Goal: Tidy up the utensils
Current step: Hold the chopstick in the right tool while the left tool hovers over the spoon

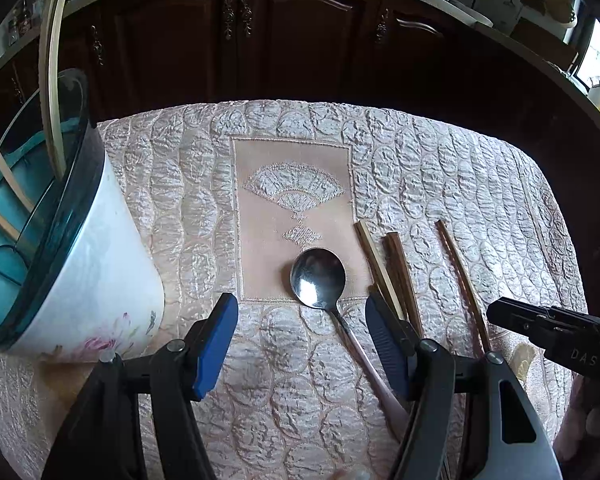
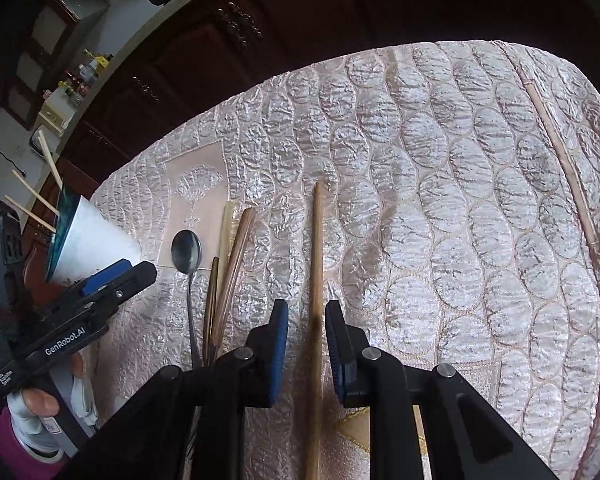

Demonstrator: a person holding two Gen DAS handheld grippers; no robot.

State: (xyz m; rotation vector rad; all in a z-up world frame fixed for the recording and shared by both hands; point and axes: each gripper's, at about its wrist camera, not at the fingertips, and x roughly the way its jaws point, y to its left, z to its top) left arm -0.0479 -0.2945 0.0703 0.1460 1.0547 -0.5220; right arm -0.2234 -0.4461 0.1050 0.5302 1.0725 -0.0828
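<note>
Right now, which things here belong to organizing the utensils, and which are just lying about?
For the job:
- metal spoon
- pale chopstick beside it
- dark chopsticks
- brown chopstick between the right tool's open fingers
- utensil holder, chopsticks already inside

Lying about:
- quilted tablecloth
- cabinets
- countertop clutter

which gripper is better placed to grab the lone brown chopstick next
Right. The right hand-held gripper is open with the lone brown chopstick lying between its fingers. The left hand-held gripper is open over the spoon instead.
</note>
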